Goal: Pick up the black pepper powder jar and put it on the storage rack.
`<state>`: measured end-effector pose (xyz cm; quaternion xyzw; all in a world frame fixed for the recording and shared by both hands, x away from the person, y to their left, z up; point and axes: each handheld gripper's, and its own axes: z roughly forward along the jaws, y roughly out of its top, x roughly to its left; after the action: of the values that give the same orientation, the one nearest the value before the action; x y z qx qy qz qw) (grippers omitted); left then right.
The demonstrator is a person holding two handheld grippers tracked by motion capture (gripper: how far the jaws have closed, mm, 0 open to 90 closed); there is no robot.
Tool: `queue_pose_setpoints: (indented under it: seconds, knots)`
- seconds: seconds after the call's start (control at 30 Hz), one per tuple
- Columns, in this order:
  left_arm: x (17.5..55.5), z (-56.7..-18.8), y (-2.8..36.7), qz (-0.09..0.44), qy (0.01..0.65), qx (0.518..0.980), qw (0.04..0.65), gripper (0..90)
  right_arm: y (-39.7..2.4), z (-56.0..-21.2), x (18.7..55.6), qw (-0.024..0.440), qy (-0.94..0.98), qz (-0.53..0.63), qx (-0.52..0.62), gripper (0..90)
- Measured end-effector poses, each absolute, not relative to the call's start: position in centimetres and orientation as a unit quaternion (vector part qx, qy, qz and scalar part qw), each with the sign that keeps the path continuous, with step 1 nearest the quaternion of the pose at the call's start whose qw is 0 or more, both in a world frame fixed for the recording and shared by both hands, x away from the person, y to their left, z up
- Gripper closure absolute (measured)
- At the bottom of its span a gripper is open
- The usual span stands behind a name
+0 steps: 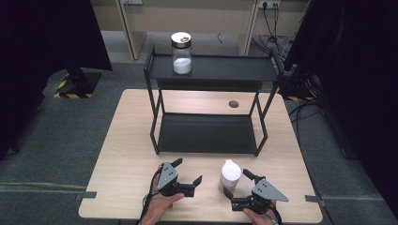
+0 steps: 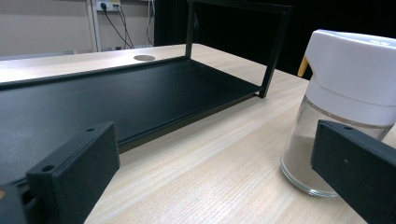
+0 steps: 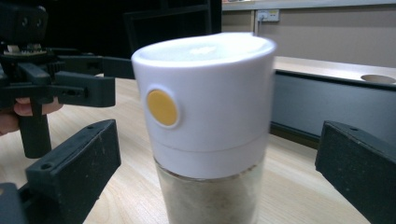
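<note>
While both of my grippers wait at the near edge of the pale wooden table [image 1: 126, 140], the glass shaker jar with the white plastic cap [image 1: 230, 176] stands upright at about five o'clock on the tabletop, in front of the black metal two-tier shelf rack [image 1: 211, 133]. My right gripper [image 1: 238, 186] has its jaws spread wide, one on each side of the jar and neither touching it; in the right gripper view the jar [image 3: 208, 121] sits squarely between them, its yellow round button [image 3: 162, 108] turned toward ten o'clock. My left gripper [image 1: 187, 171] is released too, holding nothing, near the jar at its nine o'clock. In the left gripper view the jar [image 2: 343, 107] shows partly behind my right-hand jaw.

As I judge it, the work in hand is to take this jar and carry it to the rack, where a clear glass jar with a dark lid [image 1: 181, 54] holding white powder already stands on the top tier at eleven o'clock. The risks come from the grip. The white cap looks smooth and tapered, so closing on it could let the jar slip downward, or pop the cap loose. Closing off-centre would nudge the tall jar over and spill its brownish powder. My left gripper is close enough that a careless swing could knock it. Lifting too low could catch the rack's front rail.
</note>
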<state>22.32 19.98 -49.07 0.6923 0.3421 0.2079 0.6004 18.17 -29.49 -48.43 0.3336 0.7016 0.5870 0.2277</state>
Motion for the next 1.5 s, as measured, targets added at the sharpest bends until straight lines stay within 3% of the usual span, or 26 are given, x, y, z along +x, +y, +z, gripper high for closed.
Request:
queue_pose_setpoints:
  seconds: [0.57,0.83,1.1,1.5]
  knots:
    - [22.4,-49.1,19.9,0.205,0.344,0.692,0.600,0.4,-28.3,-48.7,19.4,0.229,0.706,0.582,0.333,2.9]
    - [22.3,-49.1,20.0,0.207,0.343,0.691,0.602,0.5,-27.9,-48.8,20.0,0.230,0.708,0.581,0.329,11.4]
    - [22.4,-49.1,19.9,0.205,0.343,0.692,0.601,0.5,-27.7,-48.8,19.7,0.244,0.710,0.576,0.323,28.5]
    - [22.4,-49.1,20.1,0.206,0.344,0.691,0.602,0.5,-27.5,-48.1,18.7,0.264,0.701,0.580,0.320,30.4]
